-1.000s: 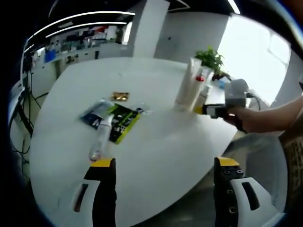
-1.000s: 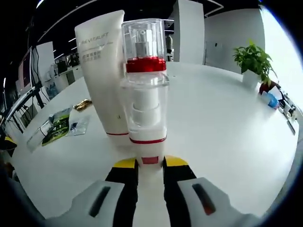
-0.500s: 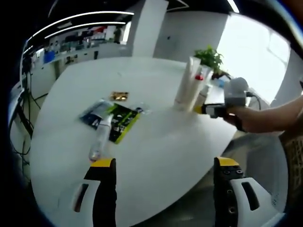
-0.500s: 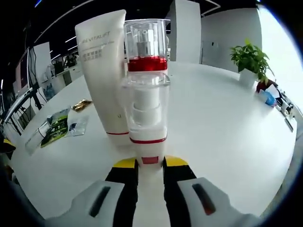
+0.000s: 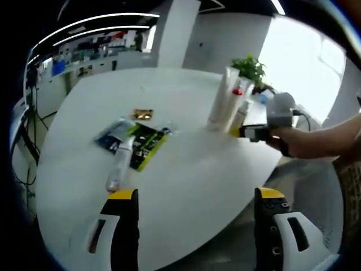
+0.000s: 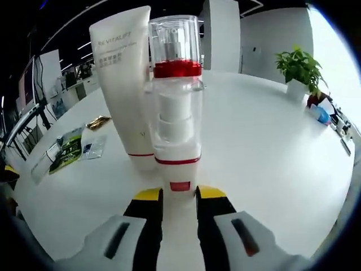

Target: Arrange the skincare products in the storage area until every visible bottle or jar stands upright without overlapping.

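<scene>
An open-plan office is being shown: a large white table (image 5: 186, 169), desks with monitors (image 5: 56, 66), ceiling light strips (image 5: 96, 20), a potted plant (image 6: 299, 68).

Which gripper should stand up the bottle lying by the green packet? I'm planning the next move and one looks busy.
Left. Its jaws are open and empty, and the lying bottle sits just ahead of the left gripper. The right gripper is shut on the pump bottle beside the white tube.
</scene>
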The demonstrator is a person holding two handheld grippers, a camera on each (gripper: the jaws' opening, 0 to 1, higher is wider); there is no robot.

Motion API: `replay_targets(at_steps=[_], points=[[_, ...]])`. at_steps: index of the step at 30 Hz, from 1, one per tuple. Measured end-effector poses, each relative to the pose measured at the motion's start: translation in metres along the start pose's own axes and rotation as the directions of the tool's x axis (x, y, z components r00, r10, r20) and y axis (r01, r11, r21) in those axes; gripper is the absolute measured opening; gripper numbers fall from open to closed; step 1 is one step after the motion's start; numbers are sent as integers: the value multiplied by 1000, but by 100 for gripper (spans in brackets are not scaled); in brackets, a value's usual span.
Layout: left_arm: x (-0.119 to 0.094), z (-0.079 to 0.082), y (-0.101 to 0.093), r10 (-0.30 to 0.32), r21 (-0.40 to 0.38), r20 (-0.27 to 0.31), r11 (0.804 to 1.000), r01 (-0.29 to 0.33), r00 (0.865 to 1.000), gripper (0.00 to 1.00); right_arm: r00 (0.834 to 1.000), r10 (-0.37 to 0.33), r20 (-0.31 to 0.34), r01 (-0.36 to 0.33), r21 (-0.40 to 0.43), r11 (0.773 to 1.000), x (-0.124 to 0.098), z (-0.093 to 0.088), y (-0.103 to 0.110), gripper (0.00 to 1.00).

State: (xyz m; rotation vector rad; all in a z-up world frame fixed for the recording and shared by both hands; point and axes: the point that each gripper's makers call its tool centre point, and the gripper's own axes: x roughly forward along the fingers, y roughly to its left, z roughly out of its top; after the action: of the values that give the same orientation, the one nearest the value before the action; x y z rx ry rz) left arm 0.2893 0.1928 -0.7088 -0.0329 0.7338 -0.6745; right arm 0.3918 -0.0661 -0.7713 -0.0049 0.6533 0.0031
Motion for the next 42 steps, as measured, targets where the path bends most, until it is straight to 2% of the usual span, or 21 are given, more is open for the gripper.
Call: replay_targets(at_steps=[13,17,18,23,28,32,42], points=[[0,0,1,5,2,-1,1000,-5,1000,83,998,55,6,-55,-38,998,-9,-1,7,36],[-1,0,1,10,5,1,1000,-10,1000,83,996,90,17,-89,-47,995,-16,2,8,45],[-1,1,2,13,6,3,1000,-13,1000,83,993,121,18,-119,-60,991,-19,2,11,48],[-1,1,3,19,5,8,1000,-19,1000,83,985,168,33,-165,-89,982,-32,6,15,64],[0,1,1,17,9,3,1000,-17,1000,84,979,205,15,-202,-110,973,-43,4,13,72],[0,1,0,21,17,4,1000,-21,1000,85,973,230,21,-226,-112,968,-52,5,12,75],[-2,2,1,31,16,12,999,-31,999,85,943,328,51,-320,-117,940,-80,21,18,90]])
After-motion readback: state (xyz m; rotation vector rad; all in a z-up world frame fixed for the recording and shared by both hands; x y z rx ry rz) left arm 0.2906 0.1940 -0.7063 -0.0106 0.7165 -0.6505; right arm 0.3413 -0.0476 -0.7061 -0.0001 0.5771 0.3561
